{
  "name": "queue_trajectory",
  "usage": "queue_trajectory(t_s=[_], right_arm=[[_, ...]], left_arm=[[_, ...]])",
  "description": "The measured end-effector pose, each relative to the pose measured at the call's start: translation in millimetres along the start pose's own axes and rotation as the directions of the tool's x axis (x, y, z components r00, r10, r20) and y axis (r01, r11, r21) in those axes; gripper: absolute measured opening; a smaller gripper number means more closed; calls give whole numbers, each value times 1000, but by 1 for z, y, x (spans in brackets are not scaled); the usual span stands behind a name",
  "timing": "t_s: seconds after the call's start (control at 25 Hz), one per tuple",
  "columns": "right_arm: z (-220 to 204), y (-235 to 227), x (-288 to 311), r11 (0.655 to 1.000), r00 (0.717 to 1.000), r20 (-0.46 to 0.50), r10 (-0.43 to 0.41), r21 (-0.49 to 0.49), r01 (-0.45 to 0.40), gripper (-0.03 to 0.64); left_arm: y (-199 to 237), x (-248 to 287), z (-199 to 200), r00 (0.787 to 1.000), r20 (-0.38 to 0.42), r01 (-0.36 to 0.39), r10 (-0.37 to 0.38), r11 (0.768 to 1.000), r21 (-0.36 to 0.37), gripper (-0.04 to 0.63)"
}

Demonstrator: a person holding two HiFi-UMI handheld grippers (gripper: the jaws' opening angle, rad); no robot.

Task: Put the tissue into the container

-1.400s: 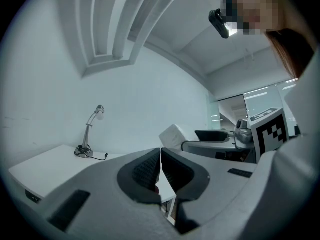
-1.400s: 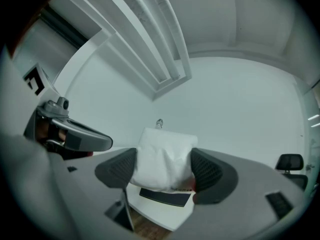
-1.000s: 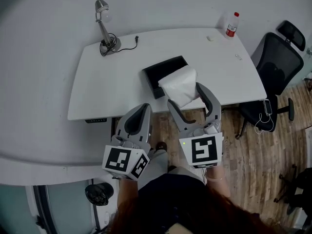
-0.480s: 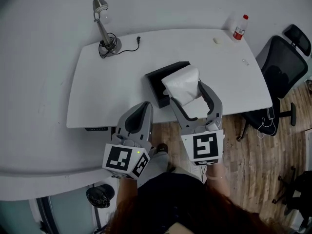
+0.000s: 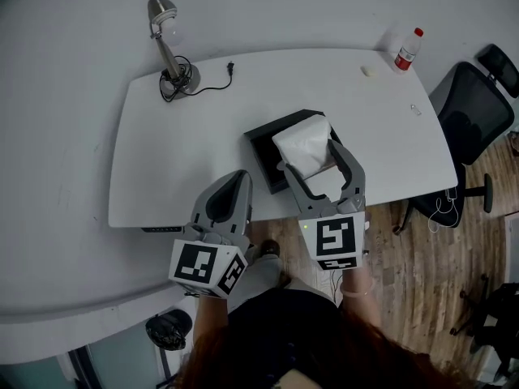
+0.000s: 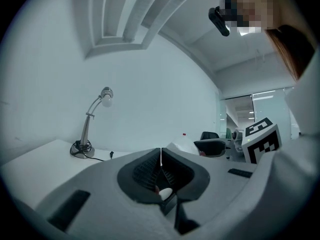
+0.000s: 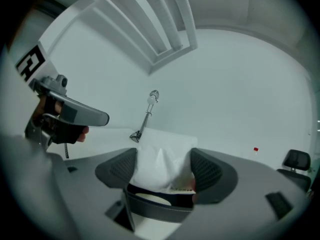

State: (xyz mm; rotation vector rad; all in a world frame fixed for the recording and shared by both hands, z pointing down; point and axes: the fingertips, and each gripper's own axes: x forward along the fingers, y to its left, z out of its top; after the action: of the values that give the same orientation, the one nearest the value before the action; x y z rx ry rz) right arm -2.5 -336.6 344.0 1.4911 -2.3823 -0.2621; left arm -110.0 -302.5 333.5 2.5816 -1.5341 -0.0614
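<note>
nearest, the left gripper (image 5: 233, 181) hangs just off the near edge of the table (image 5: 178, 160), jaws pressed together with nothing between them. it looks parked there so the other side has room to work.

to its right, the right gripper (image 5: 307, 154) reaches over the table's near edge and is clamped on the white tissue pack (image 5: 304, 140), one jaw on each side of its soft body. gripping it across the middle keeps the pack upright, with its lower end hanging toward the opening below.

the pack sits over the right part of the black container (image 5: 263, 136), a shallow tray lying askew near the middle of the table. the right gripper view shows a dark rim just under the pack, but i cannot tell whether the pack touches it. lowering and letting go seems to be the step in hand.

farther off, clear of the work, a desk lamp (image 5: 166, 51) stands at far left and a bottle (image 5: 408, 49) at far right, with a chair (image 5: 478, 96) beyond the table's right end.
</note>
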Motion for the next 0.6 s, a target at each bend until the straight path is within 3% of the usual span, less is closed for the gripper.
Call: queue_trajectory(t_s=[0.6], right_arm=[[-49,4,45,999,985,-170,17,37,-11,359]], left_arm=[[32,27,-19,999,-45,9,-12,998,-63,29]])
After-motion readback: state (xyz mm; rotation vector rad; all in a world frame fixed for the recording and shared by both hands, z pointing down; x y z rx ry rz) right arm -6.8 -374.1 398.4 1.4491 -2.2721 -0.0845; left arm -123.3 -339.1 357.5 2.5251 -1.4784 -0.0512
